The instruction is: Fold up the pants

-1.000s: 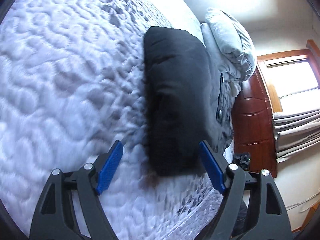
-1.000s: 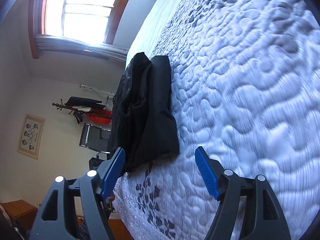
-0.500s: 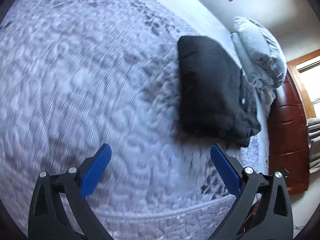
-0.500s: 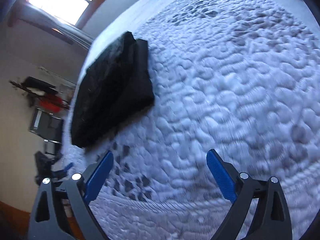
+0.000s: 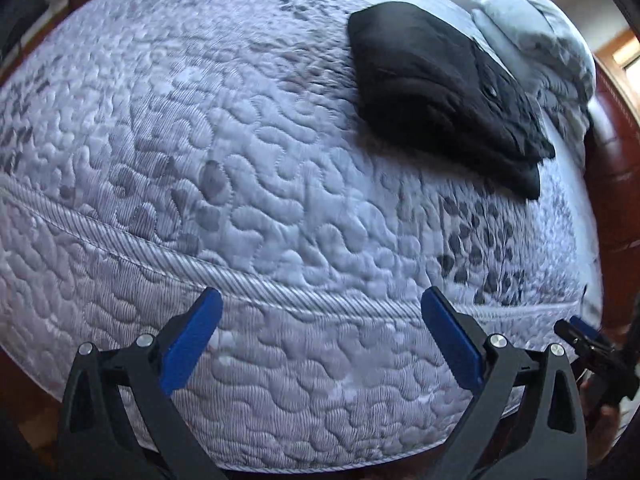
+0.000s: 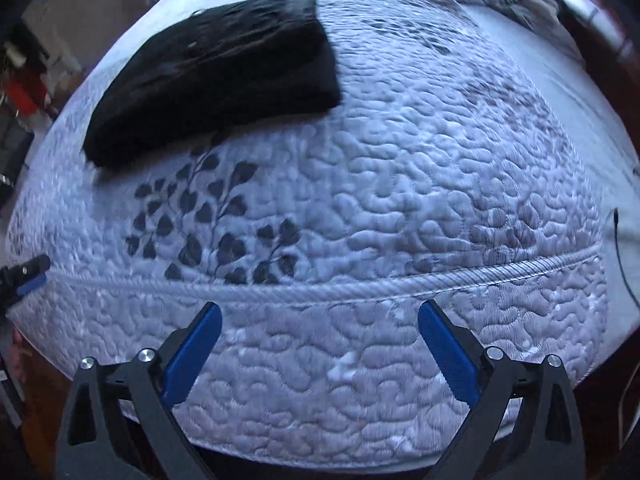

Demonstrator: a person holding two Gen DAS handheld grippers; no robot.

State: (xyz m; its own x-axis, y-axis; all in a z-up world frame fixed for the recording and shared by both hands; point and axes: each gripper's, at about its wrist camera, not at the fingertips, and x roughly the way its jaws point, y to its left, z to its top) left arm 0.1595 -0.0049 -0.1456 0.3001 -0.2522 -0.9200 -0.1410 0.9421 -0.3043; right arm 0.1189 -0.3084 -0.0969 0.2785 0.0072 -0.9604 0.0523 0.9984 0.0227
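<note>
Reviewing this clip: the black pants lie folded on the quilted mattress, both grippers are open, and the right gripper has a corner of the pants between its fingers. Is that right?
Not quite. The right gripper holds nothing: the right wrist view shows only bare quilted mattress between its fingers, well apart from the folded black pants. The rest stands: the left gripper is also open.

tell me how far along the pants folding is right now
Done, by the look of it: the black pants lie in a compact folded bundle on the mattress, near the pillows. In hand: nothing. The left gripper is open and empty; the right gripper's jaws are opening with nothing between them. Both are over the mattress edge, apart from the pants. Left: apparently nothing, perhaps tidying.
</note>
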